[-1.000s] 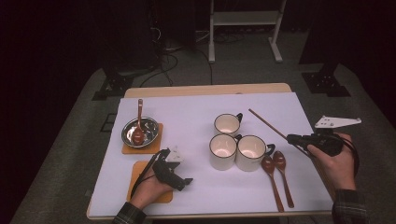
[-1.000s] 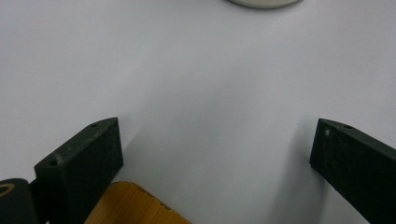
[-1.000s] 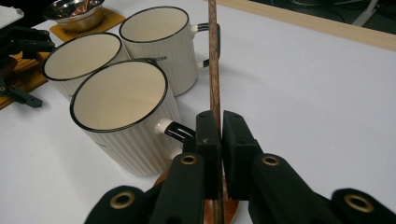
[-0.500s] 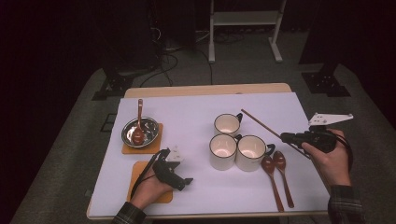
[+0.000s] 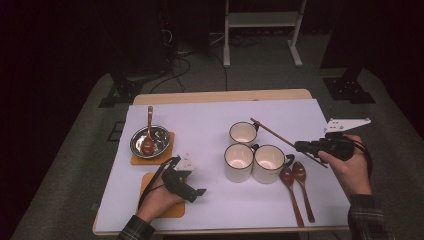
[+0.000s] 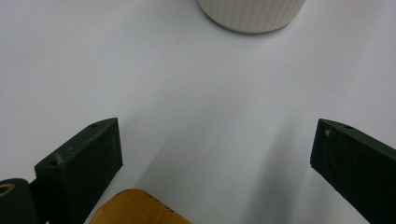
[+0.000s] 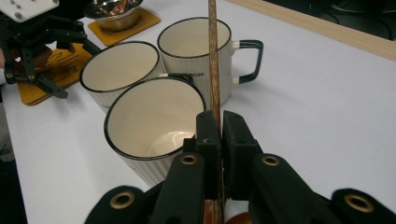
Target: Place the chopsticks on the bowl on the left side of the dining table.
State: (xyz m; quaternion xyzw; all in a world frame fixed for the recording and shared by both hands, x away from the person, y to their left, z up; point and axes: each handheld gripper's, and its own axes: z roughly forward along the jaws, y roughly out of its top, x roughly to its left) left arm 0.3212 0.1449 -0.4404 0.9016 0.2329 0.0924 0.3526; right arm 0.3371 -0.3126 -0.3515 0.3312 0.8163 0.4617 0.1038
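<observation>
So the right gripper [image 5: 309, 147] is clamped on a wooden spoon [image 5: 280, 137], with the handle sticking out from the jaws over the back mug [image 5: 243, 133], and the bowl end behind the jaws. Next move probably hinges on that long axis, since it's lined up over the mug cluster. The left gripper [image 5: 196, 191], jaws wide apart and empty, sits way left of the mugs.
</observation>
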